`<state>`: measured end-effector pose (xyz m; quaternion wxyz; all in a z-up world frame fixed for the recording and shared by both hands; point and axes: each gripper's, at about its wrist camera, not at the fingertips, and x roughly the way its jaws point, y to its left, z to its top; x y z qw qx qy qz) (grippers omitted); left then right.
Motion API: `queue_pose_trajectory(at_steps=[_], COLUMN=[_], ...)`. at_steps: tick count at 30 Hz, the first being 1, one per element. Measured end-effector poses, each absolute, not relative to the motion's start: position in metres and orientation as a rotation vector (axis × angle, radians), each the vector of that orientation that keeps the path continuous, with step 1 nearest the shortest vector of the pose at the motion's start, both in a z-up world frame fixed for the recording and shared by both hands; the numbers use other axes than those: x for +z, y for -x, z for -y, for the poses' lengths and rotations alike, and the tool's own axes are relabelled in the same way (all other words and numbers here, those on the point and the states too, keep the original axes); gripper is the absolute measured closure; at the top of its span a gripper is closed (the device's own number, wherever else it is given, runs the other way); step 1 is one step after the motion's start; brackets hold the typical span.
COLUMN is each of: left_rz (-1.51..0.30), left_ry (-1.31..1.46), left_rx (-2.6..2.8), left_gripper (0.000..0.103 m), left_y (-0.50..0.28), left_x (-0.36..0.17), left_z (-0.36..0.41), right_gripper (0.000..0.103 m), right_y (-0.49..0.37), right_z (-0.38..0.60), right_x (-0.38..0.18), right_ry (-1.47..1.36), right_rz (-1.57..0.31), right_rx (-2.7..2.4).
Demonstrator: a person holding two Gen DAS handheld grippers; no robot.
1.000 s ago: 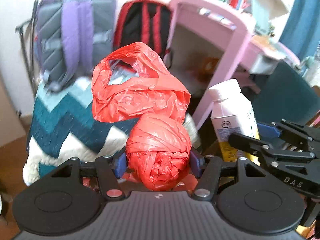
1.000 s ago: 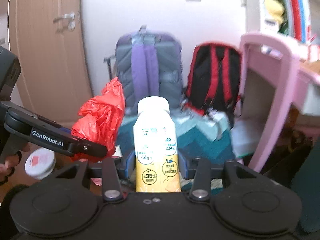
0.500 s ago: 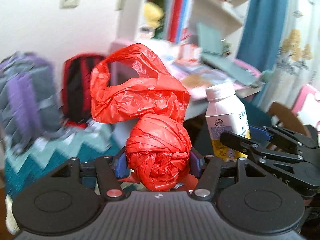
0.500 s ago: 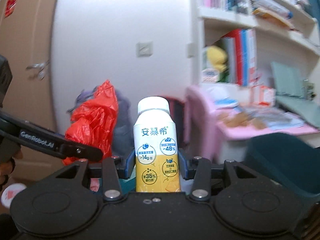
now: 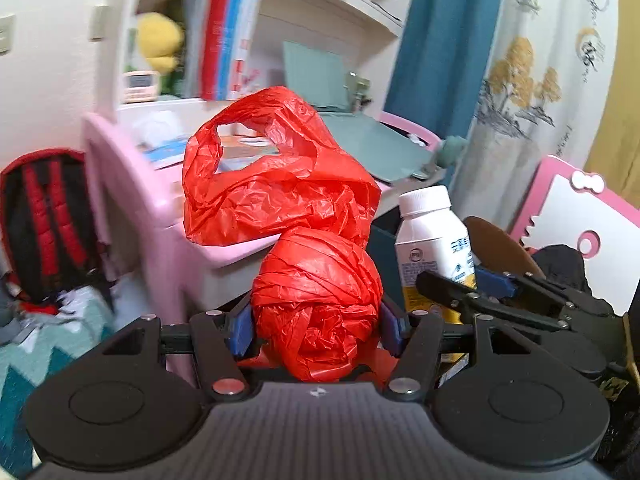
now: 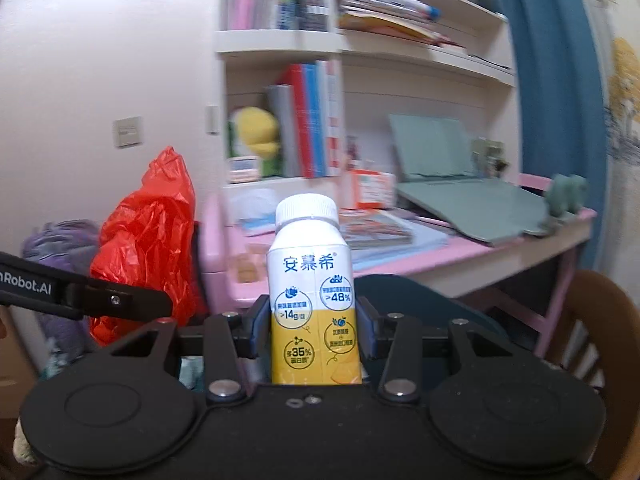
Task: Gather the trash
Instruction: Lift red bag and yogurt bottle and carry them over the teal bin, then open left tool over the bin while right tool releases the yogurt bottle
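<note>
Red plastic bag [image 5: 316, 264]: lower end hidden behind left gripper [image 5: 316, 322] body; contents not visible. Yogurt bottle [image 6: 312, 300]: base hidden behind right gripper [image 6: 312, 334] housing; in left wrist view its lower part is covered by right gripper's fingers. Pink desk [image 6: 460, 256]: near left corner blurred, items there unreadable. Book spines on shelf [image 6: 304, 120]: titles too blurred to read. Backpack [image 5: 40, 220]: cut off by left edge of left wrist view.

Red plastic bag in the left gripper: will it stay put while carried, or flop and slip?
The red plastic bag is probably light and floppy: its loose handle loop billows above the left gripper. The wadded lower part, squeezed between the blue pads, looks compressible, so it could creep out.
</note>
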<state>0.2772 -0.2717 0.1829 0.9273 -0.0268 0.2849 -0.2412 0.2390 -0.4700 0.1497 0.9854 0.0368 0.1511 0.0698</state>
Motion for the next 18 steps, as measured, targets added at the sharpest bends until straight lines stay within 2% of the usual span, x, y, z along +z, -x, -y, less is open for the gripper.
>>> queue_pose_trajectory(at_steps=[5, 18], left_rz=[-0.6, -0.743], left_ry=[0.03, -0.074], left_rx=[-0.521, -0.482], left_gripper=[0.042, 0.042], left_y=[-0.307, -0.376], left_x=[0.182, 0.127], left_z=[0.317, 0.374], right_gripper=[0.06, 0.06], right_y=[-0.261, -0.299], right_z=[0.492, 0.496], right_x=[0.139, 0.101], right_ry=[-0.078, -0.032], right_rz=[-0.351, -0.496], right_rx=[0.071, 0.048])
